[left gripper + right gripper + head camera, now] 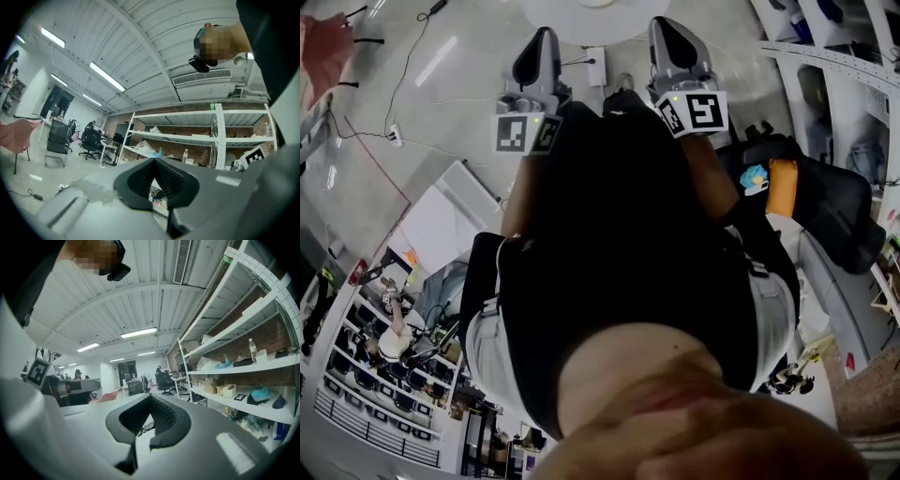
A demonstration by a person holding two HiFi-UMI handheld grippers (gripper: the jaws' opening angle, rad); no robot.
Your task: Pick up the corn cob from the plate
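- My left grey two-jaw gripper (153, 159), upper left of the head view: jaws closed, nothing between them.
- My right grey gripper (150, 396), upper right: jaws closed too, empty.
- Corn cob and plate: can't spot them in any view.

Left gripper (546, 36) and right gripper (667, 26) point level, fingers together.
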